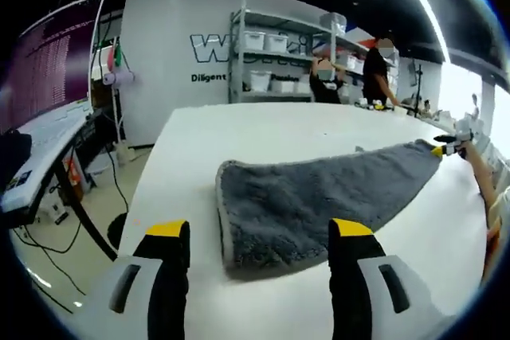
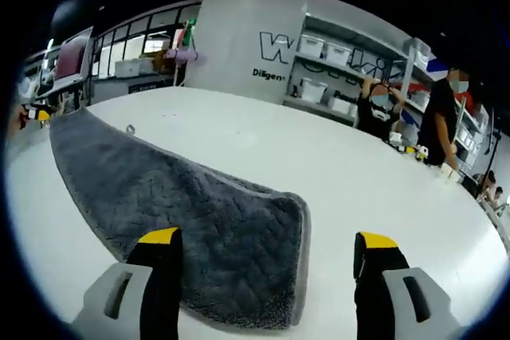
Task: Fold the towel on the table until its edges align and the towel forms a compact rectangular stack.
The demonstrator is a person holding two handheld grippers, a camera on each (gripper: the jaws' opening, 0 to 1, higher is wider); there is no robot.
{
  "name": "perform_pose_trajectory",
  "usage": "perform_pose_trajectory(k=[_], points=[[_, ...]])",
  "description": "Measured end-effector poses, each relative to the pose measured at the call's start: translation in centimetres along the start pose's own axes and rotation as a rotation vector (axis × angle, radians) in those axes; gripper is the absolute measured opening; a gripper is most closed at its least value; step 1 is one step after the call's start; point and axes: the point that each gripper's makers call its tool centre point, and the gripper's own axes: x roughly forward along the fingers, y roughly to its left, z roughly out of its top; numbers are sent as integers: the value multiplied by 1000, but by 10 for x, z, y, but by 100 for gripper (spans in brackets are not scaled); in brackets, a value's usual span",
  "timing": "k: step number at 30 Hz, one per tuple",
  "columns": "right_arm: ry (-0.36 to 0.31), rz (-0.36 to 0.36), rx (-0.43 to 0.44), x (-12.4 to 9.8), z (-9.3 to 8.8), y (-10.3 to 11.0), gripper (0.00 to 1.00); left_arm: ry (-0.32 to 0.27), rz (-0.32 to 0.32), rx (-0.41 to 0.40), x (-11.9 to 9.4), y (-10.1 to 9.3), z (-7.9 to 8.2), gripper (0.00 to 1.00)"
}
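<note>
A grey fluffy towel (image 1: 319, 197) lies flat as a long strip on the white table (image 1: 239, 133). My left gripper (image 1: 259, 232) is open, its yellow-tipped jaws straddling the towel's near rounded end just above it. At the strip's far end, by the corner, the right gripper (image 1: 451, 142) shows small, with a person's arm (image 1: 480, 177) behind it. In the right gripper view the same towel (image 2: 175, 212) runs off to the left. My right gripper (image 2: 268, 238) stands open over its near end, and the left gripper (image 2: 36, 114) is tiny at the far end.
The table's left edge (image 1: 139, 189) drops to a floor with cables (image 1: 48, 252). A monitor (image 1: 48, 61) and a keyboard desk stand left. Shelves with white bins (image 1: 271, 57) and two people (image 2: 442, 117) are behind the table's far side.
</note>
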Motion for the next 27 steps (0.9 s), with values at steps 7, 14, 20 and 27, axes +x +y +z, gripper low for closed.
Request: perform_pose_trajectory(k=[7, 14, 20, 27], points=[[4, 23, -25, -2, 0, 6, 81, 52, 37, -36, 0, 10, -14, 39], [15, 58, -22, 1, -2, 12, 78, 74, 53, -38, -1, 12, -22, 23], [10, 56, -20, 0, -2, 12, 77, 99, 90, -24, 0, 22, -29, 11], [10, 53, -27, 0, -2, 11, 76, 106, 95, -29, -1, 25, -31, 5]])
